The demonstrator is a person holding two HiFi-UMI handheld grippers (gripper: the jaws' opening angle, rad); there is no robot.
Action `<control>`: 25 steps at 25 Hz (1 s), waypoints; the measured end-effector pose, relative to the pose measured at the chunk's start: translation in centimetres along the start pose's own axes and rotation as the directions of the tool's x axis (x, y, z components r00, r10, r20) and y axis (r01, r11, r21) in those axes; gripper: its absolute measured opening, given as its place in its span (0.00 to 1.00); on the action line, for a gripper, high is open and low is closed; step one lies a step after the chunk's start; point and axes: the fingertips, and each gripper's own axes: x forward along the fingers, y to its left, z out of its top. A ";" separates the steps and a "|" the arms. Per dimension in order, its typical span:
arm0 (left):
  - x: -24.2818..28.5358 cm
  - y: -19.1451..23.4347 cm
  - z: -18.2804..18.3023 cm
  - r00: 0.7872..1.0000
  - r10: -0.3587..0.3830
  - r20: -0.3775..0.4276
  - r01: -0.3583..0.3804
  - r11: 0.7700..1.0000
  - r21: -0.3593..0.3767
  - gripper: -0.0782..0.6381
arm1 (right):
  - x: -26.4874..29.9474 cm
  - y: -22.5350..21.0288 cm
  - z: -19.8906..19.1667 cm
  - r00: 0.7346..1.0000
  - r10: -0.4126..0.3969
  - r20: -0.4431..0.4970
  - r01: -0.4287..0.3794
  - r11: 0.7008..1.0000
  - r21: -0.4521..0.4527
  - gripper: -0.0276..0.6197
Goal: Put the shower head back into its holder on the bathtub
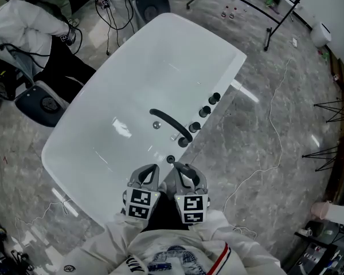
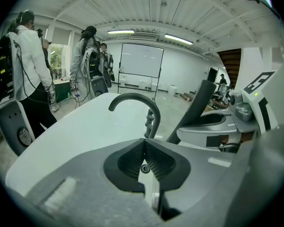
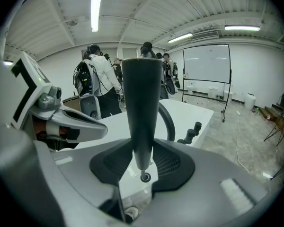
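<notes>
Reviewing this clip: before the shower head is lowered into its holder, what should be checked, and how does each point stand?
1. Right gripper jaws clamped on the shower head: ok.
2. Shower head upright, narrow end down: ok.
3. Narrow end lined up over the holder: ok, as far as the right gripper view shows.
4. Shower head seated in the holder: not ok, a gap shows.
5. Left gripper jaws together, empty, beside the path: ok.
6. Hose free of snags: cannot tell, no hose in view.
</notes>
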 end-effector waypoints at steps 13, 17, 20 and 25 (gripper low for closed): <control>1.9 1.4 -2.2 1.000 -0.025 0.005 0.025 0.999 -0.039 0.11 | 1.7 -0.3 -2.6 0.998 -0.063 -0.021 0.063 0.998 0.019 0.25; 2.8 2.1 -2.3 1.000 -0.019 0.017 0.020 0.999 -0.044 0.11 | 2.6 -0.1 -2.8 0.998 -0.065 -0.013 0.065 0.998 0.018 0.25; 3.5 2.2 -2.3 0.999 -0.024 0.022 0.025 0.999 -0.036 0.11 | 3.3 -0.1 -2.9 0.998 -0.065 -0.007 0.065 0.998 0.014 0.25; 5.0 1.8 -3.4 0.999 -0.037 0.004 0.037 0.999 -0.030 0.11 | 4.2 -0.4 -4.2 0.998 -0.065 -0.022 0.066 0.998 0.016 0.25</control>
